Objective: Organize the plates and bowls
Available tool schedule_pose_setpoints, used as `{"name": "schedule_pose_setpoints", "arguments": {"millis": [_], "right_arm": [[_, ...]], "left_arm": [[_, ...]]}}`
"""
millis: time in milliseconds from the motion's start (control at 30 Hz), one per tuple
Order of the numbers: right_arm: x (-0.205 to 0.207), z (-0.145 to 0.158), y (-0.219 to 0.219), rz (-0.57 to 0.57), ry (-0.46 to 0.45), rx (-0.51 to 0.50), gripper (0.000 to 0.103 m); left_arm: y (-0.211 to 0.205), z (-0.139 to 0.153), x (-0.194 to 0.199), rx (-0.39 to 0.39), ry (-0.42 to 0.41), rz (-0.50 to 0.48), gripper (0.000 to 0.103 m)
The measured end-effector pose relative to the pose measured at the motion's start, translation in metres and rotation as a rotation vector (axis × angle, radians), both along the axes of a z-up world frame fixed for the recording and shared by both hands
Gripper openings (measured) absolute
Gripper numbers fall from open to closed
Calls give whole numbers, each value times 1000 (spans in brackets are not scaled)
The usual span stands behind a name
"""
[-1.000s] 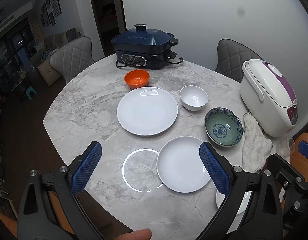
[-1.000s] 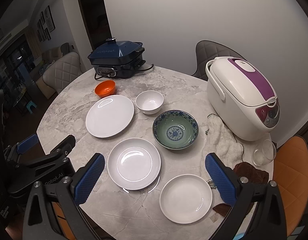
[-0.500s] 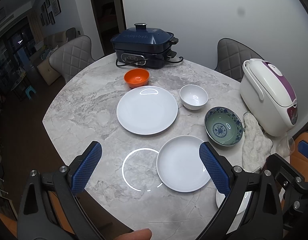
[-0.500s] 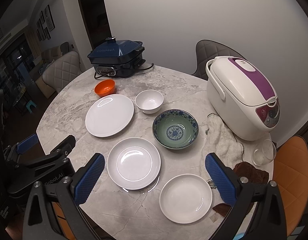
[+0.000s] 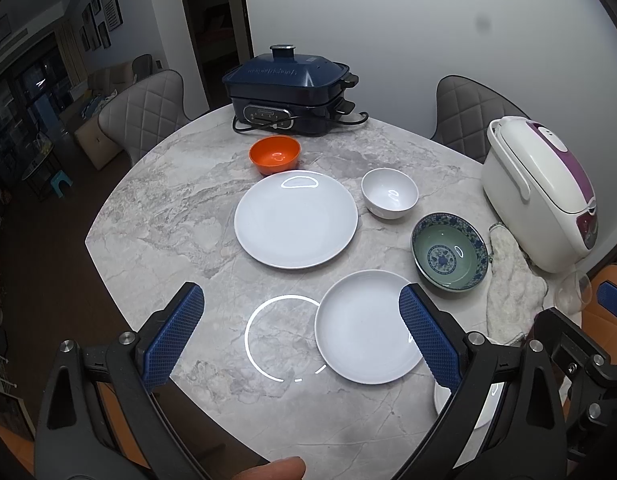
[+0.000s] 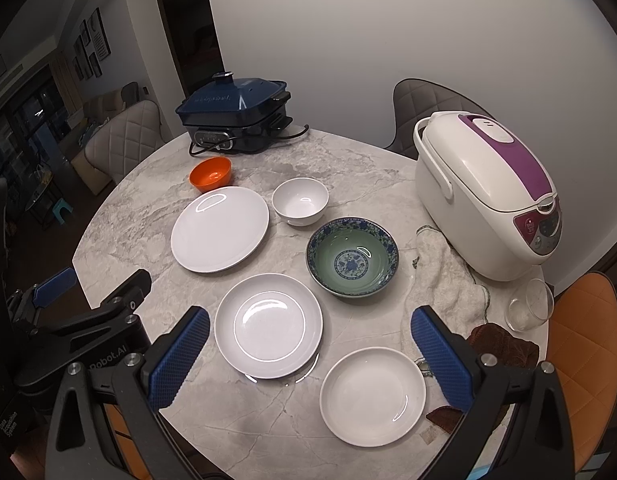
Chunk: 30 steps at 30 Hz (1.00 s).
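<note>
On the round marble table [image 5: 168, 208] lie a large white plate [image 5: 295, 220] [image 6: 219, 228], a medium white plate [image 5: 364, 326] [image 6: 268, 325] and a small white plate [image 6: 372, 396]. An orange bowl [image 5: 274, 154] [image 6: 211, 174], a white bowl [image 5: 389, 193] [image 6: 300, 201] and a blue-green patterned bowl [image 5: 449, 251] [image 6: 352, 262] stand behind them. My left gripper [image 5: 298, 324] is open and empty above the near table edge. My right gripper [image 6: 308, 344] is open and empty above the medium and small plates.
A dark blue electric cooker [image 5: 286, 90] stands at the back. A white and purple rice cooker [image 6: 488, 196] stands at the right, with a white cloth [image 6: 444, 280], a brown cloth [image 6: 504, 344] and a glass [image 6: 530, 304] beside it. Chairs surround the table.
</note>
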State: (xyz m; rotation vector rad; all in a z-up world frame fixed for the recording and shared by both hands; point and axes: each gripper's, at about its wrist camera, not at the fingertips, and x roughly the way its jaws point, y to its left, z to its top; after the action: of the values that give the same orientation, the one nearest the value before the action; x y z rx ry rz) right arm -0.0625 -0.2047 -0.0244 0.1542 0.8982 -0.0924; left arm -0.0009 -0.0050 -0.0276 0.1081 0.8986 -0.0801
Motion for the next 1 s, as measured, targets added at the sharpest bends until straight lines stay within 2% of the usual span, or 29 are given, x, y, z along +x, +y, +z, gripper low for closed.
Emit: {"name": "schedule_pose_setpoints", "arguments": {"millis": [267, 400, 467, 533, 667, 767, 833, 900, 933, 967, 1000], "right_arm": [[0, -4, 1, 1, 9, 5, 103], [0, -15, -3, 11, 17, 67, 103], [3, -23, -6, 33, 14, 150, 103], [4, -35, -14, 58, 2, 306, 103], [16, -64, -26, 58, -3, 620, 102], [28, -80, -22, 68, -48, 801, 102], [43, -88, -11, 70, -36, 850, 102], [62, -94, 2, 83, -49, 906, 102], [73, -98, 8, 73, -52, 930, 102], [85, -102, 13, 58, -61, 957, 102], [98, -108, 19, 42, -60, 977, 100]], "left_arm": [[6, -10, 4, -13, 21, -1, 99], [22, -26, 12, -68, 89, 6, 99], [39, -37, 18, -90, 125, 22, 99], [60, -51, 24, -141, 157, 7, 98], [123, -87, 51, -334, 213, 36, 98], [161, -119, 85, -458, 286, -16, 99], [177, -136, 113, -514, 333, -98, 99], [186, -155, 147, -492, 440, -176, 99], [192, -170, 168, -479, 531, -191, 99], [198, -185, 192, -486, 612, -174, 97], [210, -195, 213, -513, 655, -145, 97]]}}
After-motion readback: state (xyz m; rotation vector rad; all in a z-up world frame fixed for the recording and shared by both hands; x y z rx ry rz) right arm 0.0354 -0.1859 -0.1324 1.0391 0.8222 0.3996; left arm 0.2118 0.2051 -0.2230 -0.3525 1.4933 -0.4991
